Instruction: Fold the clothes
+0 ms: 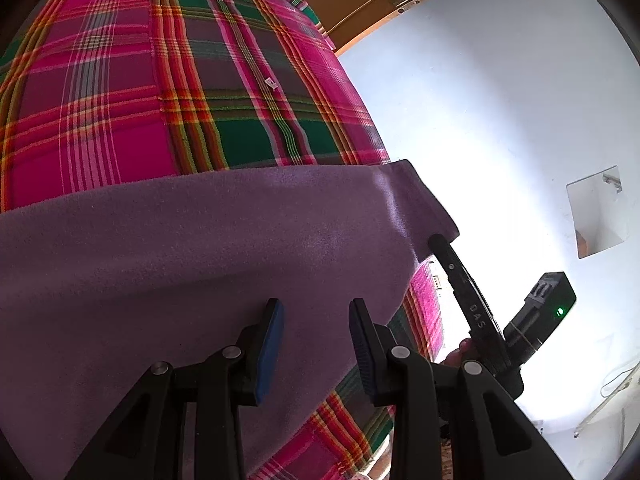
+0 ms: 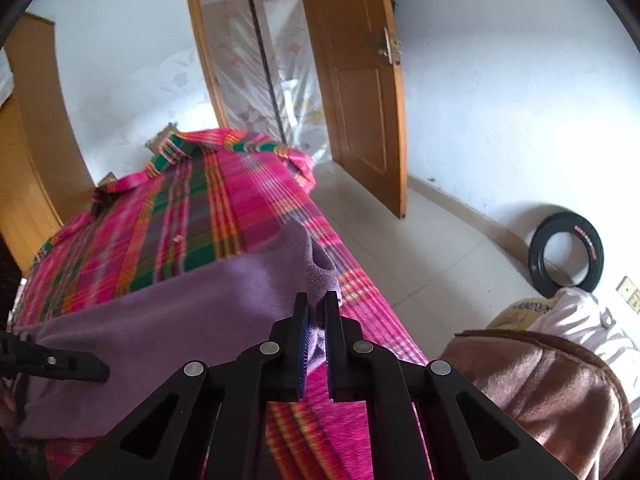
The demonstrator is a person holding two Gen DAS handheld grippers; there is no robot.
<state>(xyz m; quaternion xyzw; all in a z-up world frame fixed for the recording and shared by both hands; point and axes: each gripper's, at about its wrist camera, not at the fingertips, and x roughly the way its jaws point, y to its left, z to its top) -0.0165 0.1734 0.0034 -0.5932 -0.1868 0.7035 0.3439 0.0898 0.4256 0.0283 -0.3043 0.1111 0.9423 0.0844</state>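
A purple fleece cloth (image 1: 200, 260) lies spread on a bed covered by a pink, green and red plaid sheet (image 1: 120, 80). My left gripper (image 1: 316, 320) hovers open above the cloth's near part, with nothing pinched between its blue pads. In the right wrist view my right gripper (image 2: 316, 312) is shut on a bunched corner of the purple cloth (image 2: 160, 320), lifted off the plaid sheet (image 2: 200, 200) near the bed's right edge. That right gripper (image 1: 438, 240) also shows in the left wrist view, clamped on the cloth's right corner. The left gripper (image 2: 80, 364) pokes in at the left edge.
A wooden door (image 2: 360, 100) stands open beyond the bed's far end. A black tyre (image 2: 566, 252) leans on the white wall at the right. A brown blanket (image 2: 540, 392) and a white bundle (image 2: 592, 320) sit at the near right. Tiled floor (image 2: 400, 240) runs beside the bed.
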